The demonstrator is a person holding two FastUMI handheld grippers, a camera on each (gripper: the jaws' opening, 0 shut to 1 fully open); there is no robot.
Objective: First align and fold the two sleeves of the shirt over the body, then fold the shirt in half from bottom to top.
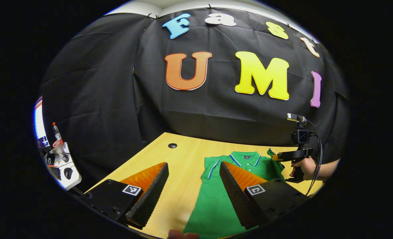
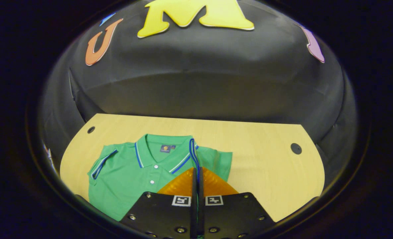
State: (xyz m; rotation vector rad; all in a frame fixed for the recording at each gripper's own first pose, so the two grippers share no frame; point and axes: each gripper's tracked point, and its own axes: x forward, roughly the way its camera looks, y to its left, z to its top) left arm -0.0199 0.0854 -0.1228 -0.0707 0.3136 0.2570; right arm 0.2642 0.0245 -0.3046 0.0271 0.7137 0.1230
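Left jaws: the left gripper [image 1: 193,186] is spread wide, nothing between its fingers, held above the table [image 1: 183,156] at the shirt's left edge.
Right jaws: the right gripper [image 2: 196,176] is closed on the striped cuff of the shirt's sleeve [image 2: 193,156], which rises in a thin fold between the fingers. In the left gripper view it [image 1: 276,156] sits at the shirt's far side, held by a hand [image 1: 304,167].
Shirt: green polo [image 2: 133,172], flat on the table, collar toward the cloth wall, buttons up.
Other sleeve: lies flat, out to the side [image 2: 101,164].
Side shelf: bottles [image 1: 57,141] at the far left.
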